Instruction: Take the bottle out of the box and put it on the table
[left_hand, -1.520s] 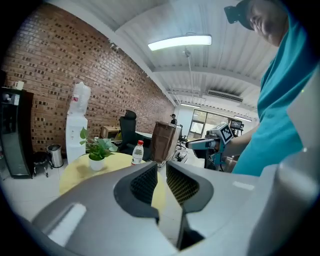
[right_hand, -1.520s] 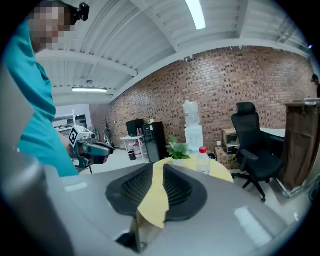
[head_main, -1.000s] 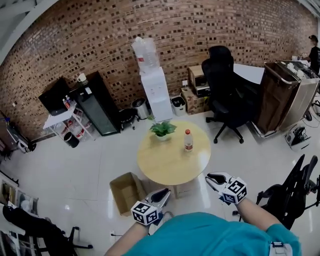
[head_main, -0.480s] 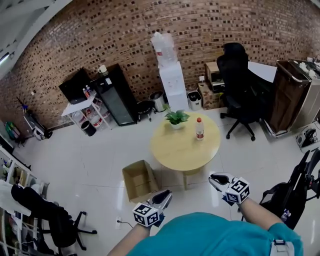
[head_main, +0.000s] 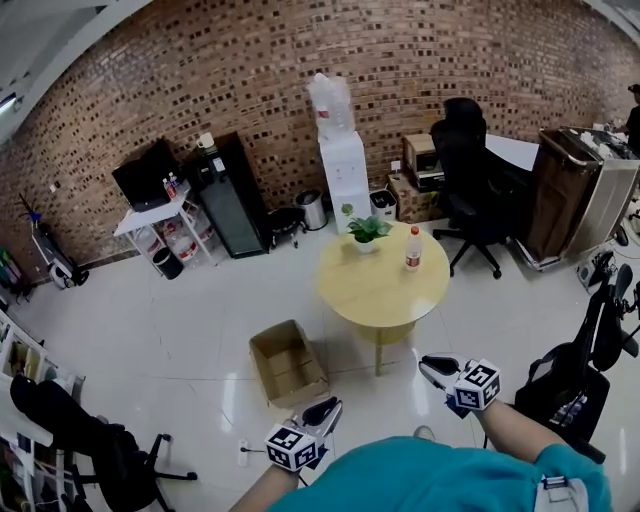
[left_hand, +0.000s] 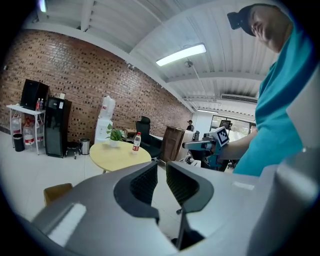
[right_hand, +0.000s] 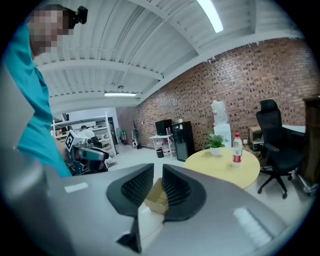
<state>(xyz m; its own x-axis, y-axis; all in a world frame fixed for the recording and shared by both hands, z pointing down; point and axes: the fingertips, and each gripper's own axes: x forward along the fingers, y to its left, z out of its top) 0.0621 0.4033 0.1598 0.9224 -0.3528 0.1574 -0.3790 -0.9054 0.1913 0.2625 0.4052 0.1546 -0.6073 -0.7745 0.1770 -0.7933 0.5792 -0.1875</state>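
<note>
The round table (head_main: 385, 300), the bottle (head_main: 413, 248) on it and the cardboard box (head_main: 288, 362) now lie farther ahead of the left gripper (head_main: 322, 412) and right gripper (head_main: 437, 368), no longer just beside them.

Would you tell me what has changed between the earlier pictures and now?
The person has backed away: the round table, bottle and cardboard box now lie farther from the left gripper and right gripper in the head view. Nothing was taken hold of or let go. Unchanged: the bottle stands upright on the table beside the plant, the box sits on the floor, both grippers' jaws slightly apart, empty.
</note>
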